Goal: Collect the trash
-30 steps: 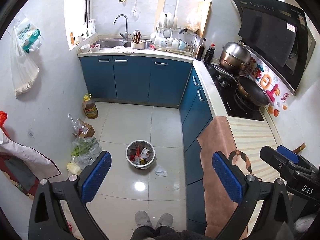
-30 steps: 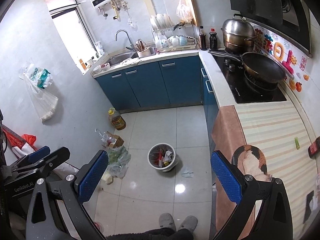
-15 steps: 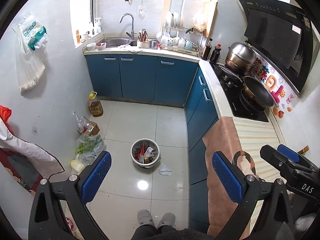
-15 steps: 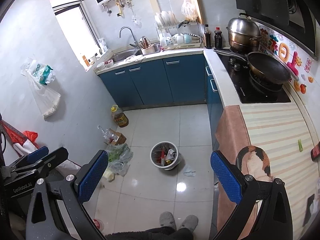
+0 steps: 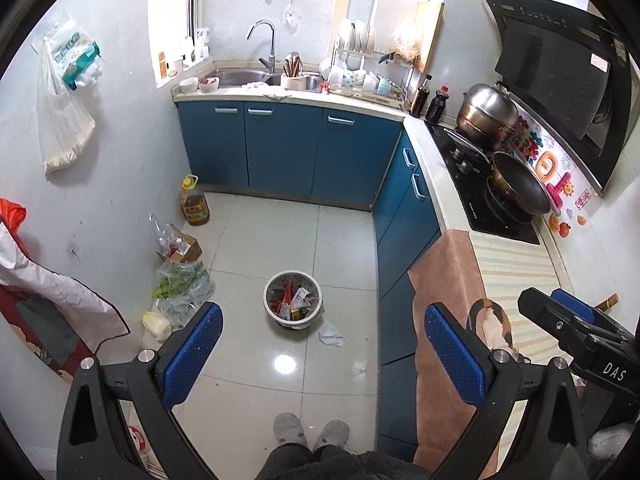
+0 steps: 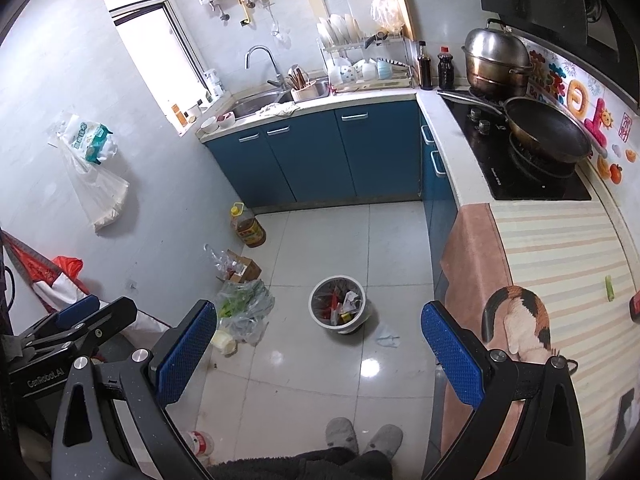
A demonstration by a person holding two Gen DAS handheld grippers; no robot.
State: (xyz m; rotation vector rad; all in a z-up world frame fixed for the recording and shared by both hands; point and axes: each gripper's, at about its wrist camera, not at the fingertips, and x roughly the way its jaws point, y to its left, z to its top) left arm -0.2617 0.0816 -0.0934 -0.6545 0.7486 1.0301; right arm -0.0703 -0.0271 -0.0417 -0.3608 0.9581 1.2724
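We look down on a small kitchen with a glossy, pale tiled floor (image 5: 248, 248). The left hand-held gripper (image 5: 322, 350) holds its two fingers wide apart with nothing between them; its pads (image 5: 192, 350) are blue and finely dimpled, set on matte black arms. The right hand-held gripper (image 6: 318, 354) is likewise spread and empty, with the same textured blue pads (image 6: 450, 354).

Between the fingers in both views we see a round white trash bin (image 5: 293, 300), lined with thin clear plastic and filled with mixed wrappers. Just beside it on the floor lies the trash, a crumpled pale tissue (image 5: 331, 334), apart from the bin's base.

Along the left wall we note a translucent bag of green vegetables (image 5: 182, 286), a small cardboard box (image 5: 182, 246) and a yellow oil jug (image 5: 194, 202). Smooth blue cabinets (image 5: 288, 148) carry the counter (image 5: 516, 264), which is draped in a striped cloth.
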